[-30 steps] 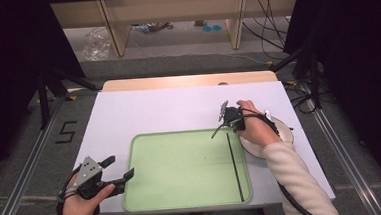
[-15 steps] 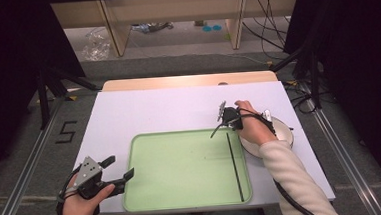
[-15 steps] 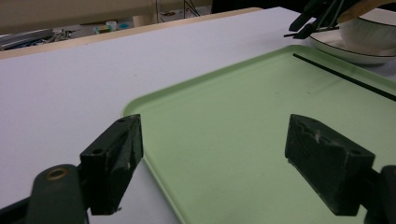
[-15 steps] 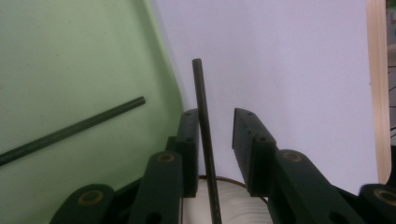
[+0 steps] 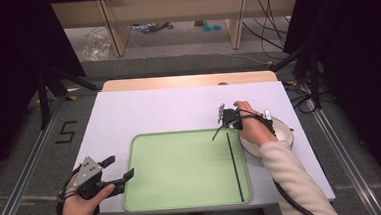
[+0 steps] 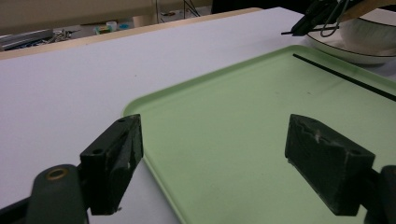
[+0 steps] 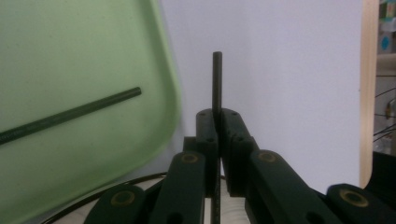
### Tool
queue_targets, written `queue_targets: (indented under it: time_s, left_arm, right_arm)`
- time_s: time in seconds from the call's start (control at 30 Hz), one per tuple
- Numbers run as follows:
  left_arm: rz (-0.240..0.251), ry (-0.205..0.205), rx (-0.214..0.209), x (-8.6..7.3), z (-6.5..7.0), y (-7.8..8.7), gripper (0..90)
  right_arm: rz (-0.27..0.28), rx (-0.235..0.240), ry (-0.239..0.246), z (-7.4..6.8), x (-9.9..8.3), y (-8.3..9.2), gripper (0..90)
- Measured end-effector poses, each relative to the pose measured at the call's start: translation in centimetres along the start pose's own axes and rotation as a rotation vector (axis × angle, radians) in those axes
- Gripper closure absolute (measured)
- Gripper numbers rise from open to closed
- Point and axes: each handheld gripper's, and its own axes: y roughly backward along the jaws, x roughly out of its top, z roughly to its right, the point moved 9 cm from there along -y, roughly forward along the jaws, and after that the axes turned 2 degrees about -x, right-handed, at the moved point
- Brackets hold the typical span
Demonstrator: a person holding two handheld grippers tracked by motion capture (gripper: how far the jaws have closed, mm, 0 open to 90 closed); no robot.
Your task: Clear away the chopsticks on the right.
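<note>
A pale green tray (image 5: 180, 134) lies at the table's near middle. One black stick (image 5: 235, 167) rests inside it along its right side. My right gripper (image 5: 224, 119) hovers over the tray's far right corner, shut on a second black stick (image 5: 217, 132) that slants down toward the tray. In the right gripper view this held stick (image 7: 217, 79) pokes out past the shut gripper (image 7: 217, 114), with the tray's stick (image 7: 70, 114) to the left. My left gripper (image 5: 122, 167) is open at the tray's near left corner, jaws wide apart (image 6: 212, 135) and holding nothing.
A white bowl (image 5: 280, 132) sits just right of the tray under the right hand, also seen as a bowl (image 6: 369, 44) in the left gripper view. White sheet (image 5: 168, 109) covers the table; a wooden edge (image 5: 187, 80) runs along the far side.
The right gripper with its stick has shifted only slightly toward the tray. The left gripper has stayed put.
</note>
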Motion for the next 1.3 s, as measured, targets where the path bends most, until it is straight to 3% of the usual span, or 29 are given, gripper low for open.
queue_targets:
  time_s: [0.17,0.33,0.37,0.43,0.5,0.6,0.77,0.93,1.0,1.1,1.13,1.17,1.2,1.27,1.3]
  left_arm:
    - [0.000,0.001,0.000,0.0,0.0,0.0,19.3]
    - [-0.001,0.000,0.000,0.0,0.0,0.0,19.3]
    - [0.000,0.001,0.000,0.0,0.0,0.0,19.3]
    - [0.000,0.000,0.000,0.0,0.0,0.0,19.3]
    - [0.001,0.001,0.000,0.0,0.0,0.0,19.3]
    - [0.000,0.000,0.000,0.0,0.0,0.0,19.3]
    - [0.000,0.002,-0.001,0.0,0.0,0.0,19.3]
    - [0.000,0.003,0.000,0.0,0.0,0.0,19.3]
    - [0.000,0.003,-0.001,0.0,0.0,0.0,19.3]
    - [0.000,0.003,0.000,0.0,0.0,0.0,19.3]
    - [0.001,0.003,0.000,0.0,0.0,0.0,19.3]
    - [0.001,0.004,0.000,0.0,0.0,0.0,19.3]
    - [0.000,0.003,0.000,0.0,0.0,0.0,19.3]
    - [0.000,0.003,0.000,0.0,0.0,0.0,19.3]
    - [0.000,0.004,0.000,0.0,0.0,0.0,19.3]
  right_arm:
    - [0.036,-0.042,0.014,0.6,0.5,0.7,88.0]
    - [0.072,-0.079,0.008,1.2,1.0,1.5,88.0]
    - [0.075,-0.081,-0.013,1.1,1.1,1.7,88.1]
    - [0.116,-0.114,0.006,1.9,1.4,2.2,88.1]
    - [0.122,-0.120,-0.003,2.0,1.5,2.5,88.1]
    - [0.167,-0.140,-0.074,2.6,1.8,3.6,88.1]
    - [0.235,-0.167,-0.124,3.6,2.0,4.9,88.2]
    - [0.346,-0.184,-0.250,4.7,2.5,6.8,88.2]
    - [0.394,-0.169,-0.303,5.0,2.7,7.7,88.2]
    - [0.442,-0.171,-0.339,5.3,2.8,8.5,88.2]
    - [0.494,-0.174,-0.386,5.8,3.0,9.1,88.2]
    - [0.494,-0.174,-0.386,5.8,3.0,9.1,88.2]
    - [0.529,-0.169,-0.427,6.1,3.1,9.6,88.2]
    - [0.538,-0.159,-0.435,6.1,3.0,9.8,88.2]
    - [0.556,-0.152,-0.467,6.2,3.0,10.0,88.2]
